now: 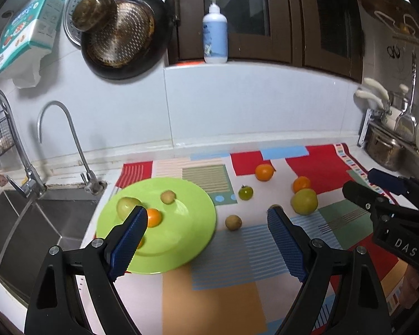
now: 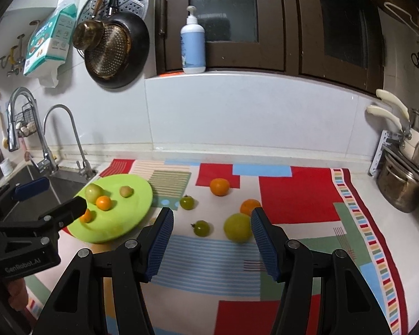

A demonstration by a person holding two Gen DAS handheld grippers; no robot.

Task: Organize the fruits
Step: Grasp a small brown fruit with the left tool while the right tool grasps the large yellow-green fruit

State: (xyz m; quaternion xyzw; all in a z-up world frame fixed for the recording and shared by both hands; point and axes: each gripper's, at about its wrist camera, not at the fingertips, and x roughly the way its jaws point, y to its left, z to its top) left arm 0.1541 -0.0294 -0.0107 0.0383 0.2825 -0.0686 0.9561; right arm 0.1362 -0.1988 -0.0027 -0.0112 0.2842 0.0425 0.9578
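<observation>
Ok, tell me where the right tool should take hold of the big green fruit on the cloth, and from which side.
Grip the big green fruit across its widest middle, coming down from the near side. It is round, so any opposed pair of points works, but an orange sits right behind it; keep the pads left and right, clear of that. The right tool is empty, with the fruit already near its gap.

A white pump bottle (image 1: 215, 32) stands on the window ledge; a dark frying pan (image 1: 125, 37) hangs on the tiled wall; two curved faucets (image 1: 67, 145) rise beside the steel sink (image 1: 42, 223); a patchwork cloth (image 2: 299, 195) covers the tabletop.
</observation>
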